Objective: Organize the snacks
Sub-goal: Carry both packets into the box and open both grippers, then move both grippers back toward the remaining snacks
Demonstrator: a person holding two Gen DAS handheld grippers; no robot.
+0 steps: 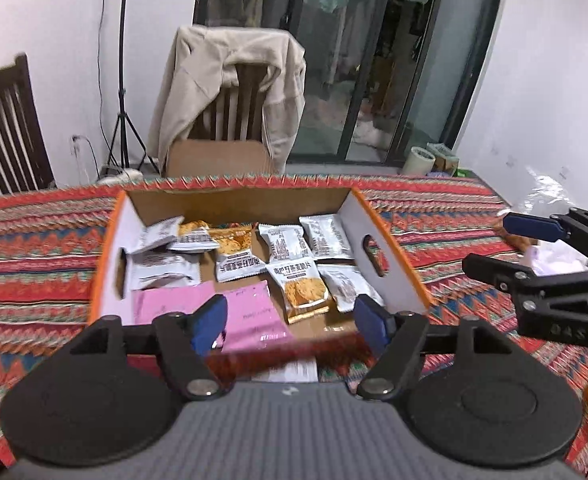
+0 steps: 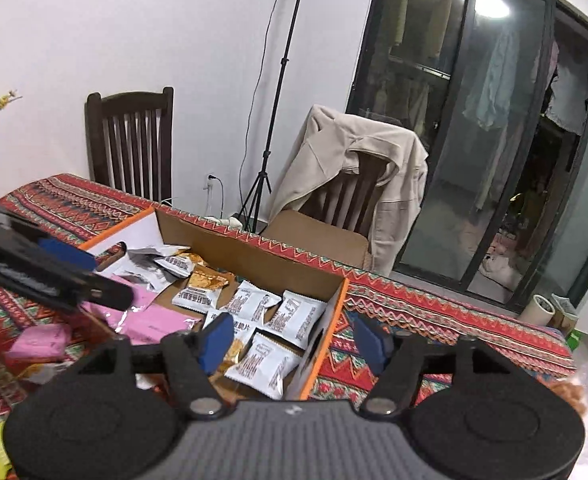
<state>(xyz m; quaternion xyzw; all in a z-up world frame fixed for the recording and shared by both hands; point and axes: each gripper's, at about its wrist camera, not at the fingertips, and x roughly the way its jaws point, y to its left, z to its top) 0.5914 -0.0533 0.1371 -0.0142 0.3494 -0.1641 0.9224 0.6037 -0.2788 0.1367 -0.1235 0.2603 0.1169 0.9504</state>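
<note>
- The cardboard box [image 1: 390,264] sits open on the desk [image 1: 33,248], which is covered by a red zigzag-patterned cloth.
- White snack packets [image 1: 330,236] and orange-printed ones [image 1: 300,292] lie flat across the box floor; two pink packets [image 1: 253,316] lie at its near edge.
- The left tongs [image 1: 289,320] hover just in front of the box's near side, blue pads spread wide apart with nothing between them; the pink packets show just beyond and below the gap.
- The right tongs [image 2: 289,340] are also spread apart and empty, hanging over the box's right near corner, with white packets [image 2: 261,364] directly under the gap between the pads.
- In the left wrist view the right tongs [image 1: 506,248] reach in from the right, beside the box's outer right wall.
- A pink packet [image 2: 41,342] lies on the cloth outside the box, to its left.
- Behind the desk stands a chair [image 1: 229,112] draped with a beige jacket.
</note>
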